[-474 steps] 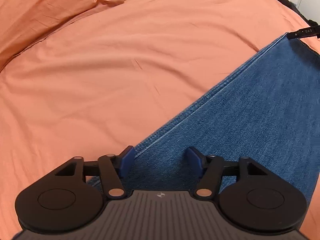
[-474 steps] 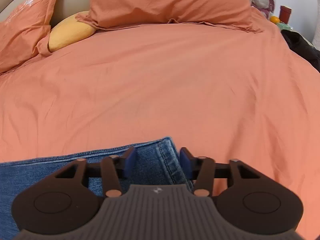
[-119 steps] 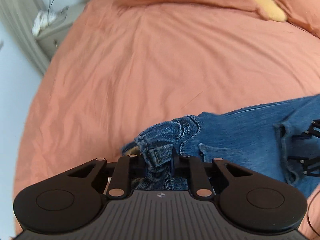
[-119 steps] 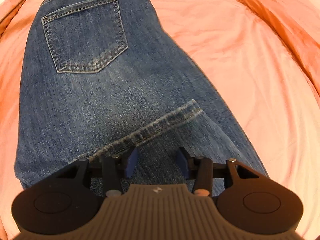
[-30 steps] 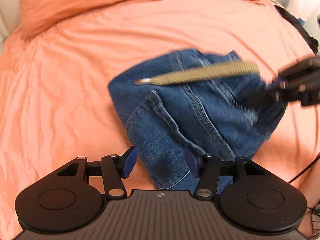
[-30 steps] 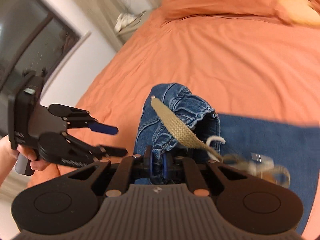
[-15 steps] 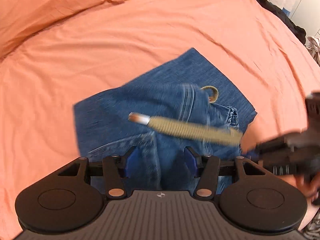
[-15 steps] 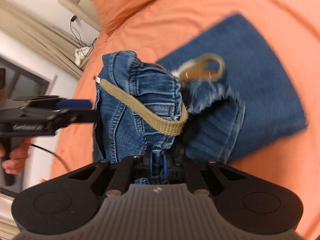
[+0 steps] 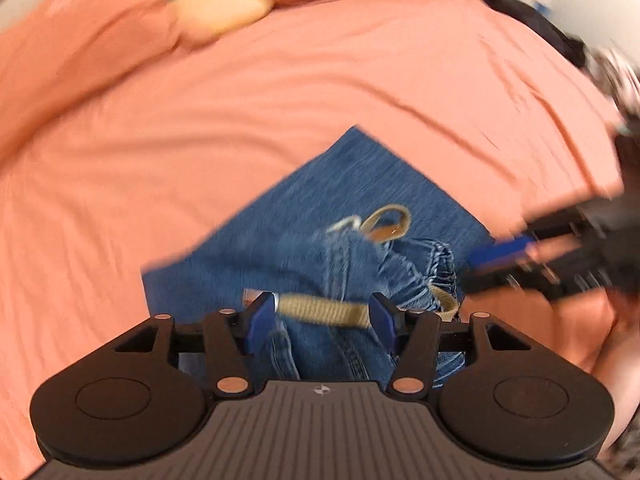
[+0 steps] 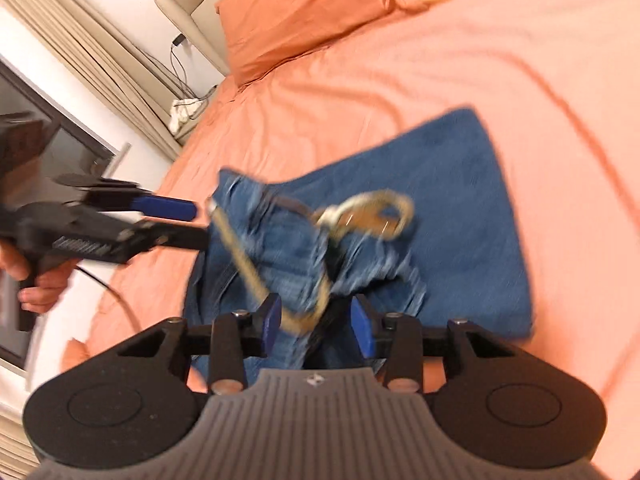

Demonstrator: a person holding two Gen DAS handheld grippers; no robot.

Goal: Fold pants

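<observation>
Left gripper (image 9: pixel 322 316): jaws spread wide, gripping nothing; the tan belt (image 9: pixel 320 312) crosses the gap above the denim. Right gripper (image 10: pixel 316 326): jaws have just been opening, parted and released, with belt and bunched waistband between them. The jeans (image 10: pixel 452 208) lie folded on the orange bedsheet (image 10: pixel 500 60); which way their long axis runs cannot be told. Pillows (image 10: pixel 304 12) lie beyond.
</observation>
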